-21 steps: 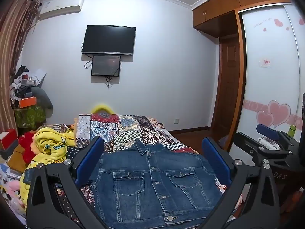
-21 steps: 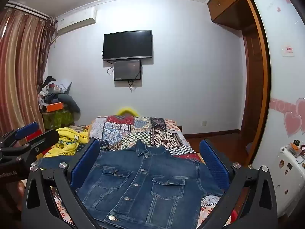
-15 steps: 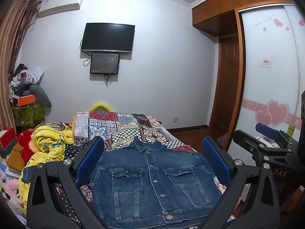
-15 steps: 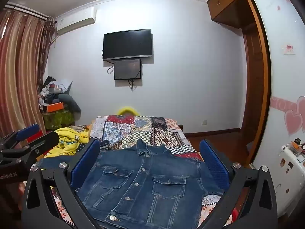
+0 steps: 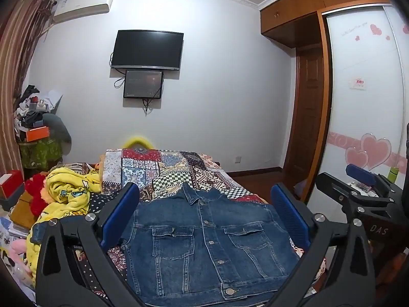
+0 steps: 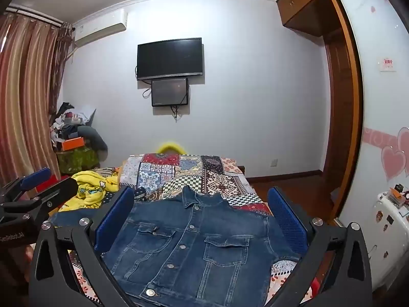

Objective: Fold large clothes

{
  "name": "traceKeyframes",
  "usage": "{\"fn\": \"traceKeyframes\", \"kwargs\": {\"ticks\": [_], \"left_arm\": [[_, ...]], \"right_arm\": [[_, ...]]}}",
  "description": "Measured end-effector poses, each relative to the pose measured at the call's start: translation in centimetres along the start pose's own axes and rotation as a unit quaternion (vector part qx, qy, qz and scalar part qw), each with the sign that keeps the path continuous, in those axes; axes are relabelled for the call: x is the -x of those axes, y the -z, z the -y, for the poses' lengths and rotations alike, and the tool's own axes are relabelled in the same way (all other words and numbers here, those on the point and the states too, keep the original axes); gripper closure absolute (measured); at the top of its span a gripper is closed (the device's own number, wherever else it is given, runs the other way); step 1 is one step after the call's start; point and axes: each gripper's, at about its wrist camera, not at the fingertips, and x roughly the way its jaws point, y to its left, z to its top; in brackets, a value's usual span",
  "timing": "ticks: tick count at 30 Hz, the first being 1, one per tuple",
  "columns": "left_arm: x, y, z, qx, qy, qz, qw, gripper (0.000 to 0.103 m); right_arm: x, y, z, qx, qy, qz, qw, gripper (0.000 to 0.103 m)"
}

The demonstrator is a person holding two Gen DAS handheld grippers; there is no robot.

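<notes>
Denim jacket [image 5: 204, 240], buttoned, front up, lying flat on a patchwork bedspread [image 5: 163, 168]. Left gripper [image 5: 204, 209] and right gripper [image 6: 202, 209]: fingers spread wide, holding nothing, above the jacket. Yellow blanket [image 5: 69, 192] heaped beside.

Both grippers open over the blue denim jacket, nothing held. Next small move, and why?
Probably lower the left gripper toward the left edge of the blue denim jacket to pinch it. The jacket lies flat, buttoned, front up on the patchwork bedspread, not yet folded, and the right gripper is also open and empty.
</notes>
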Motion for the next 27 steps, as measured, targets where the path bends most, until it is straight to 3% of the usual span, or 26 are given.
{"fn": "traceKeyframes", "kwargs": {"ticks": [27], "left_arm": [[-0.57,0.03,-0.12,0.004,-0.007,-0.009,0.9999,0.0]], "right_arm": [[-0.7,0.12,0.5,-0.013,-0.007,-0.019,1.0,0.0]]}}
